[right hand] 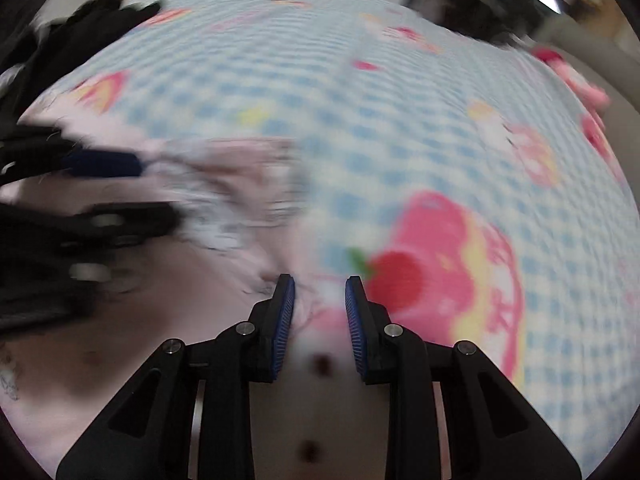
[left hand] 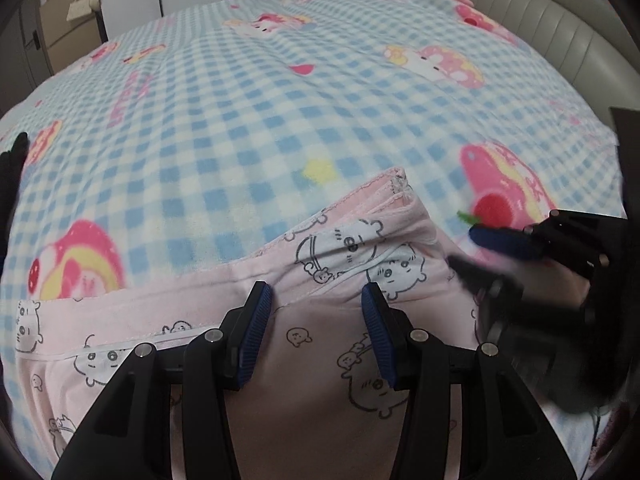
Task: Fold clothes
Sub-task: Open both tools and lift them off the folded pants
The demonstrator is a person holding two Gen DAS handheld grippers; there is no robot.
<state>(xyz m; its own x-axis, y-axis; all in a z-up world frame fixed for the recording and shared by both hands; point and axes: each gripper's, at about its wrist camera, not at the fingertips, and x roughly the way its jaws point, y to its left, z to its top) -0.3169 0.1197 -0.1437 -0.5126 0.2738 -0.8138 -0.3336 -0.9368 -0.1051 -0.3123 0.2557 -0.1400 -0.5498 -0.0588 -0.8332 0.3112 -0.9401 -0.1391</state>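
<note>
Plainly spread over a blue-and-white checked fleece blanket (left hand: 248, 120) printed with pink cartoon figures: a pale pink cotton garment (left hand: 320, 344) with small outlined cartoon animals, lying near the blanket's close edge. Already doubled over on itself in part, with layered hems and a stitched corner (left hand: 400, 180) pointing away from the cameras; whether more folds remain, or were shaken out again, not settled by this single view.

Left gripper (left hand: 316, 312) hovering low above the pink cloth, blue-padded fingers (left hand: 256, 320) standing apart, nothing pinched between them. Probably held so to pin or pick a layer at the fold line.

Right gripper (right hand: 320, 300) over the garment's right-hand edge, where pink cloth meets blanket, fingers likewise apart and empty. Heavily smeared view, so likely swinging fast. Placement at the edge suggests a reach for a hem or side to carry across.

Soft, limp fabric; likely to sag and slide once lifted.
</note>
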